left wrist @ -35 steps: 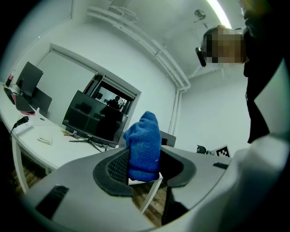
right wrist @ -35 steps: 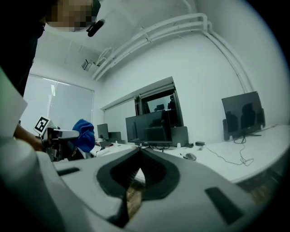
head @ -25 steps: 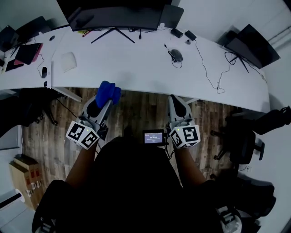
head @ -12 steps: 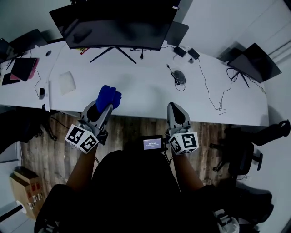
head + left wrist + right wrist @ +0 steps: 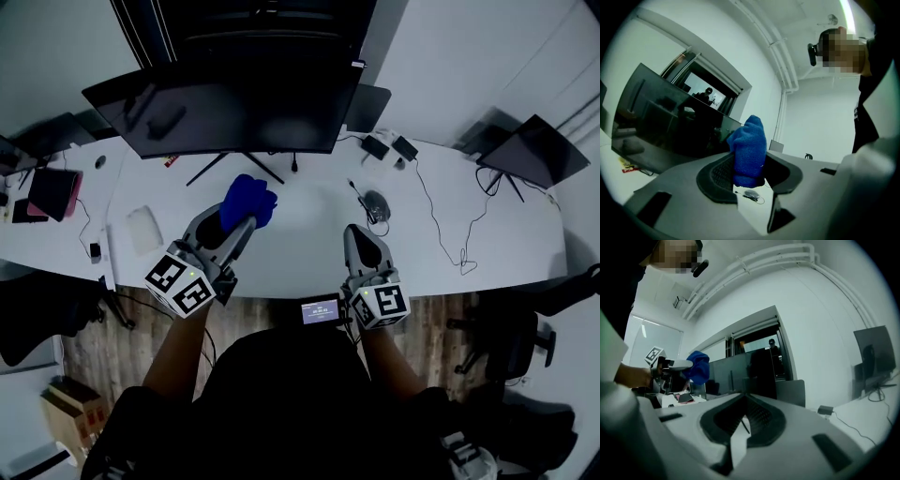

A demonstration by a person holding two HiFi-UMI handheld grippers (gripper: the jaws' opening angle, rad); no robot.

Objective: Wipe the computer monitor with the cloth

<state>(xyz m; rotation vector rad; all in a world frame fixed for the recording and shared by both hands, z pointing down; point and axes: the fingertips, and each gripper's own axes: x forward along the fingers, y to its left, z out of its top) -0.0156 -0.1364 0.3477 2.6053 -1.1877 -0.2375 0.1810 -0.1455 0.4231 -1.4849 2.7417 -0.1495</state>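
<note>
Head view: I hold left tool (image 5: 242, 223) above counter (image 5: 300, 255), blue cloth (image 5: 248, 201) short of monitor (image 5: 225, 112).
Left gripper view: jaws pinching cloth near its end. Risk: cloth slips out under wiping pressure.
Right gripper view: right tool (image 5: 740, 420) pressed together, empty. Monitor unbraced, so a hard push may rock it.
</note>
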